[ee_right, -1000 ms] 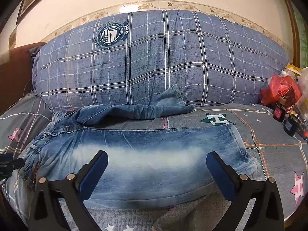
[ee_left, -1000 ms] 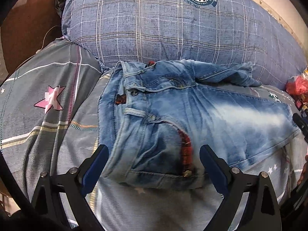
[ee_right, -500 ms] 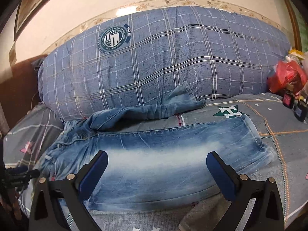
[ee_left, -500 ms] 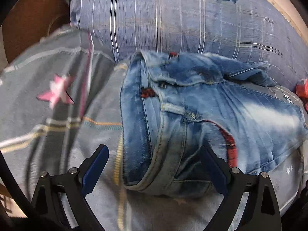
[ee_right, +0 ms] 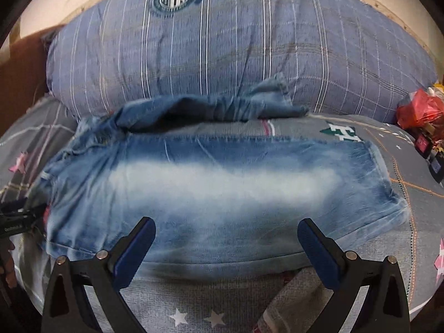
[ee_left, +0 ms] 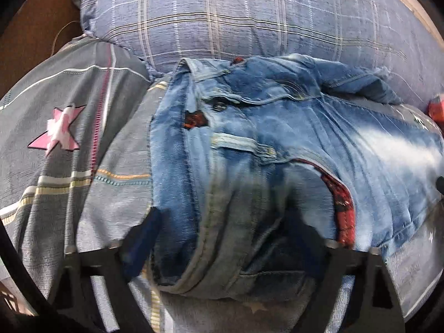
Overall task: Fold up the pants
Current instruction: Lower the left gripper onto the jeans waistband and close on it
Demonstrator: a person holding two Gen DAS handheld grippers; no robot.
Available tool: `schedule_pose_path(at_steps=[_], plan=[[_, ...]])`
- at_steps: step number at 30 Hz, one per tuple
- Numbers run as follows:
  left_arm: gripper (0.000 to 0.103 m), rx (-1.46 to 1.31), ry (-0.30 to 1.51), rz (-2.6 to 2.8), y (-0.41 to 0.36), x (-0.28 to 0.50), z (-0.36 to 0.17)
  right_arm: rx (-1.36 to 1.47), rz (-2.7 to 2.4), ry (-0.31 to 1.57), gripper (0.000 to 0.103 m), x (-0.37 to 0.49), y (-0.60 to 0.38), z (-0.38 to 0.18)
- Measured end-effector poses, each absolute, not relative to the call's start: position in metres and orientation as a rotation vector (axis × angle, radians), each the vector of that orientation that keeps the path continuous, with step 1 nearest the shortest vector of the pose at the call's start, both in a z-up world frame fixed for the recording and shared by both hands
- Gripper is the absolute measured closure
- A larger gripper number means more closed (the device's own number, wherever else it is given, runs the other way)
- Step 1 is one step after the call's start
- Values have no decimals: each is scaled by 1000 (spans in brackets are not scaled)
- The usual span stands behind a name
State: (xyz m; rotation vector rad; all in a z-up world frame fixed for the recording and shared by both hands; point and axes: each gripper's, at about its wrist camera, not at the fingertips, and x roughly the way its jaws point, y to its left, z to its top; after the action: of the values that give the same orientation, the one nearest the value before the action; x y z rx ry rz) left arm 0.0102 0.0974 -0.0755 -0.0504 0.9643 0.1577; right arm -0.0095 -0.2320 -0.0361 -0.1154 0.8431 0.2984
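Left wrist view: left gripper (ee_left: 219,238) low over the waist end of the jeans (ee_left: 249,166); jaws closing, the folded waistband corner between them. Frame blurred, so I cannot tell whether the pads press on the denim. Blue left pad (ee_left: 141,238) sits at the waistband edge. Beyond, red plaid pocket lining (ee_left: 344,216) and a button (ee_left: 219,105) show. Grey bedspread (ee_left: 69,166) with a pink star (ee_left: 59,133) lies to the left; plaid pillow (ee_left: 236,19) behind.

Right wrist view: right gripper (ee_right: 226,242) with jaws wide apart, gripping nothing, poised over the near edge of the jeans' flat front leg (ee_right: 216,183). Behind it the second leg (ee_right: 211,108) lies bunched against the pillow (ee_right: 236,41). Red bag (ee_right: 419,108) at far right.
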Motion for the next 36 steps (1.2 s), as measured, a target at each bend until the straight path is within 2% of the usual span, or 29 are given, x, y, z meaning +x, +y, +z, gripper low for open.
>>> schedule_pose_path(at_steps=[3,9,18,25,29,31,32,33,36], plan=[[55,-15,960,127,87,8,-73,-148,306,875,0,-6,-226,-44],[79,59,946,136,74,0,-70,-259,339,925,0,-4,-206,-60],[85,45,976,190,92,-13,-71,-281,440,970,0,-9,-184,-69],[84,20,1013,187,101,-27,-67,-316,518,997,0,-9,-172,-69],[67,-19,1018,153,106,-24,-56,-276,561,1035,0,6,-181,-59],[55,-23,988,151,110,-27,-40,-245,567,1017,0,14,-189,-47],[42,-23,971,149,111,-28,-34,-230,564,1006,0,22,-194,-40],[35,-21,951,149,114,-26,-25,-210,558,995,0,34,-201,-31],[35,-8,929,138,121,-4,-5,-161,519,972,0,69,-215,-13]])
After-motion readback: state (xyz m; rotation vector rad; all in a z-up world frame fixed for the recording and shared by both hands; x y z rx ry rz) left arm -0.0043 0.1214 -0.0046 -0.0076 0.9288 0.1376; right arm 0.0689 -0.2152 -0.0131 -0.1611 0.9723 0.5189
